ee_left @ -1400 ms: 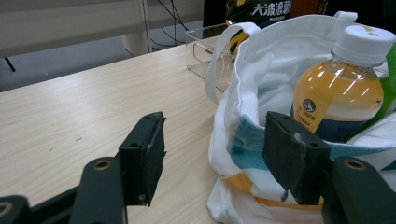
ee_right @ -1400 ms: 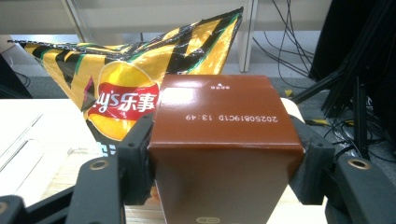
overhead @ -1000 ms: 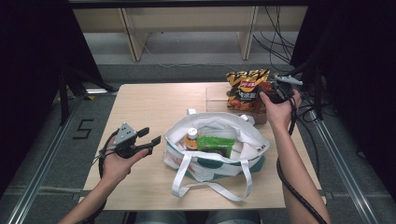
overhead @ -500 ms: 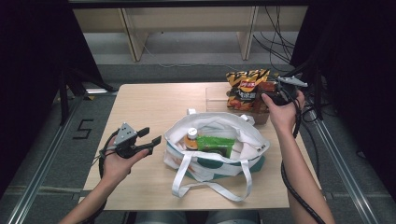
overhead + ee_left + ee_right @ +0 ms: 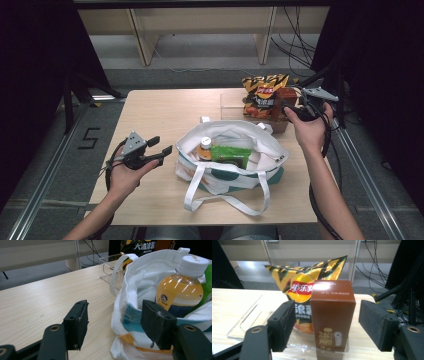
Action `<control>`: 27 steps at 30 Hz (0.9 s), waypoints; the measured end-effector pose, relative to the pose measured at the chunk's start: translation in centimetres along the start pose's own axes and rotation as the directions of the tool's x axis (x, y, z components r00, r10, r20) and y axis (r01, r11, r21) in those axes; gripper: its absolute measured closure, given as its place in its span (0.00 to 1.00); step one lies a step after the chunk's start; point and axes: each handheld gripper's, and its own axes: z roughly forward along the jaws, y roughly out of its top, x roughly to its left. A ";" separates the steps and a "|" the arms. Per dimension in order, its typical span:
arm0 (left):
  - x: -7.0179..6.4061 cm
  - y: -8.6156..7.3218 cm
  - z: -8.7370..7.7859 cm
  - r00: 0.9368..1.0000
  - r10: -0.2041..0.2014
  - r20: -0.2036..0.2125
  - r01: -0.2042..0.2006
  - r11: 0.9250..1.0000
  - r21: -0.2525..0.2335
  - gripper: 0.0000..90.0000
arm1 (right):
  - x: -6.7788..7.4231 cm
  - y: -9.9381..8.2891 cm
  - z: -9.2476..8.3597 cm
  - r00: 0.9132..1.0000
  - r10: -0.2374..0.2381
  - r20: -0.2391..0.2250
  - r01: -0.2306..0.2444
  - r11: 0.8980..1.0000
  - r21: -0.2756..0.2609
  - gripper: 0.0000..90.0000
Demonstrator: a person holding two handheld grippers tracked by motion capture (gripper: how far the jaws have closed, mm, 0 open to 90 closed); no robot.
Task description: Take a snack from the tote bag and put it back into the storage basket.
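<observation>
While the left gripper (image 5: 161, 145) stays put, the right gripper (image 5: 286, 106) has backed off the brown box (image 5: 286, 97).

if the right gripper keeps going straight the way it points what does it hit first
Most likely the brown carton, standing upright between the open jaws of the right gripper. The chip bag stands behind it, so it comes second.

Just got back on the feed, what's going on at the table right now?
A person is working around a white tote bag that holds an orange drink bottle and a green packet. The right gripper is open with its jaws either side of an upright brown box, which stands in a clear tray beside a chip bag, not yet gripped. The left gripper waits open beside the tote, holding nothing.
</observation>
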 end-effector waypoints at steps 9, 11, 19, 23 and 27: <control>0.0 -0.1 0.0 1.000 -0.006 0.002 0.006 1.000 -0.002 0.43 | 0.1 -1.5 -2.6 0.998 -0.031 -0.057 0.031 1.000 -0.004 0.42; 0.0 -0.1 0.0 1.000 -0.008 0.000 0.008 1.000 -0.002 0.43 | 0.2 -1.8 -3.1 0.997 -0.029 -0.073 0.030 1.000 0.007 0.44; 0.0 -0.2 0.0 1.000 -0.004 0.002 0.004 1.000 0.001 0.43 | 0.7 -2.8 -4.7 0.991 -0.067 -0.118 0.067 0.998 -0.007 0.50; 0.0 -0.1 0.0 1.000 0.000 0.001 0.000 1.000 0.000 0.43 | 1.1 -3.2 -5.1 0.987 -0.064 -0.146 0.066 0.998 0.009 0.51; 0.1 -0.1 0.1 1.000 -0.001 0.000 0.001 1.000 0.004 0.43 | 1.4 -3.6 -5.5 0.985 -0.055 -0.162 0.057 0.998 0.010 0.52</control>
